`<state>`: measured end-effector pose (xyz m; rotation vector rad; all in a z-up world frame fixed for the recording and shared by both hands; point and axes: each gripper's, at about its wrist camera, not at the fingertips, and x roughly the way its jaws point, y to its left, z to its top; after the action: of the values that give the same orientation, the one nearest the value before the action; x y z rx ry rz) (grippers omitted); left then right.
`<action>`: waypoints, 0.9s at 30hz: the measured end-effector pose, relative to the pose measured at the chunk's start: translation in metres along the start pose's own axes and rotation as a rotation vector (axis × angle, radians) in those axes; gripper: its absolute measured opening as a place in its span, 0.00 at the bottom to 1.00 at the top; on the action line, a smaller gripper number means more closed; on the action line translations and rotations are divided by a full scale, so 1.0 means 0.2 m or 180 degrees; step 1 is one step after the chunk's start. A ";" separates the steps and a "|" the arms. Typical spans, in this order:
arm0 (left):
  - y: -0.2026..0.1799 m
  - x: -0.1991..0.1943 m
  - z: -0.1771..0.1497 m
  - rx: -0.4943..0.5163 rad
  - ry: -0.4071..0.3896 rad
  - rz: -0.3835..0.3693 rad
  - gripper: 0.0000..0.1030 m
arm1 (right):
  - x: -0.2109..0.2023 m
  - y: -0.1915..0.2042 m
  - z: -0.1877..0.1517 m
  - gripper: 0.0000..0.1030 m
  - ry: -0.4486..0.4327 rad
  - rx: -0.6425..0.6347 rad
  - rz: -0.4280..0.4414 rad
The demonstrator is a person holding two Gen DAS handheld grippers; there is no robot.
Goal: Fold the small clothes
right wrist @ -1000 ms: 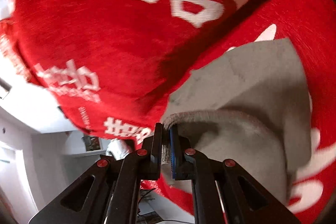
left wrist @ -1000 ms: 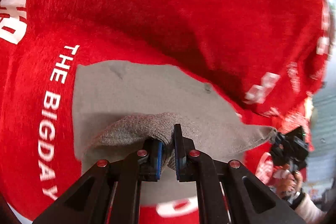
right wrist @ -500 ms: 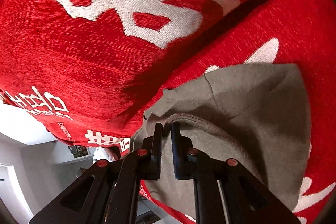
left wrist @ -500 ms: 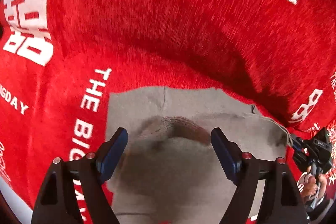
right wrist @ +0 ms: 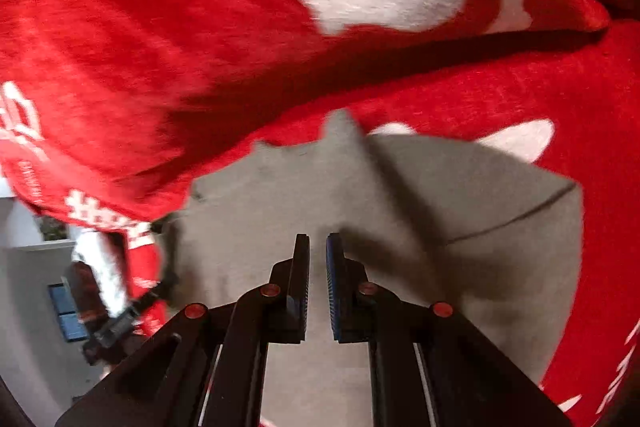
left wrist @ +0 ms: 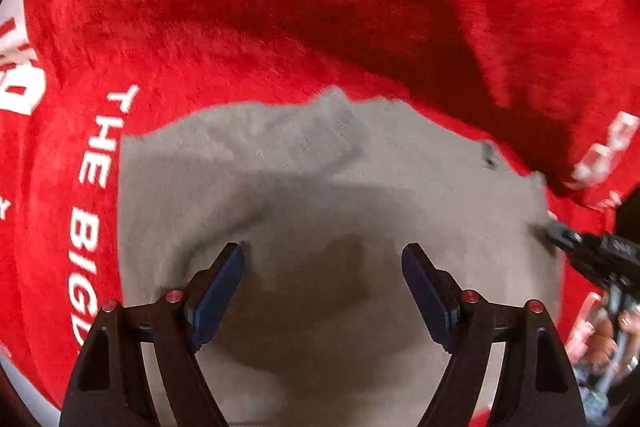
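- While I look along my left gripper (left wrist: 322, 263), its fingers (left wrist: 218, 287) stand wide apart above the grey knit garment (left wrist: 304, 171), and nothing is between them; they have just been opening.
- My right gripper (right wrist: 318, 247) has its fingers (right wrist: 301, 279) drawn narrow with a thin gap, pointing down at the garment; I see no cloth pinched between them.
- I see the grey garment lying flat on a red blanket (left wrist: 248, 7) with white lettering, one layer folded over another, a dark seam line across it in the right wrist view.
- At the right edge of the left wrist view, I can make out the other gripper at the garment's edge, and a hand (left wrist: 608, 343) blurred behind it.
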<state>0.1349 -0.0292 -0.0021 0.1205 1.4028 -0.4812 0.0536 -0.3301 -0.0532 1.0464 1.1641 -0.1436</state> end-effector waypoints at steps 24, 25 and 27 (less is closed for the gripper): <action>0.48 -0.23 -0.08 -0.0177 -0.0109 0.0376 0.80 | -0.31 -0.15 -0.17 0.20 -0.0446 0.0508 0.0032; 0.50 -0.25 -0.11 -0.0143 -0.0086 0.0336 0.80 | -0.31 -0.12 -0.23 0.31 -0.0432 0.0501 0.0122; 0.50 -0.25 -0.15 -0.0059 0.0014 0.0200 0.80 | -0.29 -0.04 -0.38 0.74 -0.0385 0.0517 0.0293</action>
<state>0.1427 0.0844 0.0215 0.1503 1.4034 -0.4159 -0.0286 -0.3029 -0.0116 1.2156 1.0055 -0.2288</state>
